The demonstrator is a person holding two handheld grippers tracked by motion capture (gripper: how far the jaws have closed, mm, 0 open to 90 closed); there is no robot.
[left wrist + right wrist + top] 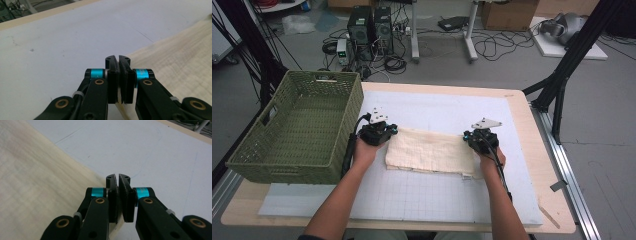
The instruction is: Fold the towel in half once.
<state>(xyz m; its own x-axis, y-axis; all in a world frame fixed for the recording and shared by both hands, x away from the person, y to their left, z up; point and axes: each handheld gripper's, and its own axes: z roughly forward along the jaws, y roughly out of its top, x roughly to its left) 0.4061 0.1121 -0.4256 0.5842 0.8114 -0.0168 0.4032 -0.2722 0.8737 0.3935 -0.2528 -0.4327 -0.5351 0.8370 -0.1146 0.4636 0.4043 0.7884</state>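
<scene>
High view shows a cream, waffle-textured cloth [430,150] folded into a long rectangle on the white gridded mat [422,195], its long axis running left to right between the two hands, with a green woven basket [307,125] at the table's left edge. Left gripper [384,133] pinches the cloth's left end and right gripper [476,141] its right end. Each gripper view shows black jaws pressed narrow, cream fabric caught between them.

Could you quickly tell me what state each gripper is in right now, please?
Left gripper: shut on the left edge of the cream cloth.
Right gripper: shut on the cloth's right edge.
</scene>
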